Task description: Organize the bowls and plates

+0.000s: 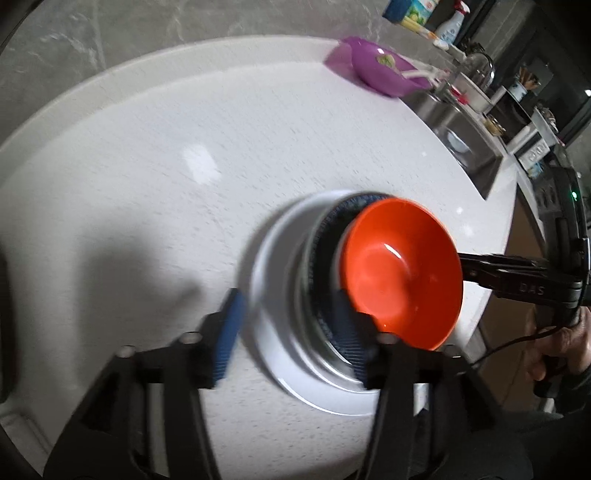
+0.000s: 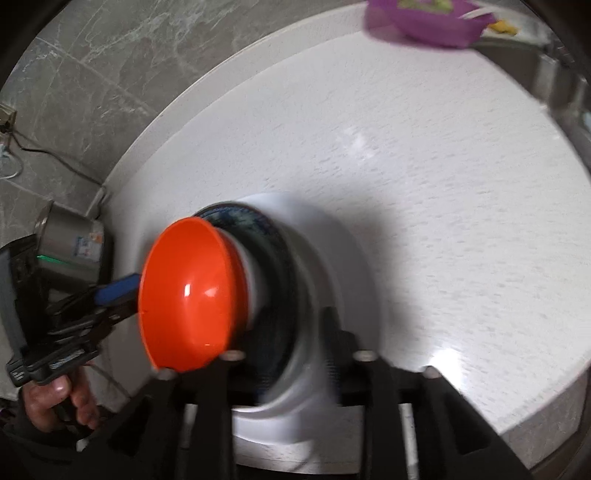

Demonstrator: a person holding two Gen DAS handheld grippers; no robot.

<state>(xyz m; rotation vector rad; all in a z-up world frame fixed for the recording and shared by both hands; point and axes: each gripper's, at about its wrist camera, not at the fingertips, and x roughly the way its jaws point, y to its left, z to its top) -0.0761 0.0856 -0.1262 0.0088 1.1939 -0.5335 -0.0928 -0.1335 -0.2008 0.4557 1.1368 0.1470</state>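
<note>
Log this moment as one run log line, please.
stack: orange bowl atop blue-patterned dish on white plate | left gripper: open | right gripper: open | surface: white counter

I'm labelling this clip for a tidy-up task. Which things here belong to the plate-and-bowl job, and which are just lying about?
Part of the job: orange bowl; blue-patterned dish under it; white plate at the bottom.

Lying about: purple bowl; spray bottle; steel pot; sink.

I see a white speckled counter (image 1: pixel 184 147), grey marble wall (image 2: pixel 110 55), steel sink (image 1: pixel 469 144), glare patches.
</note>
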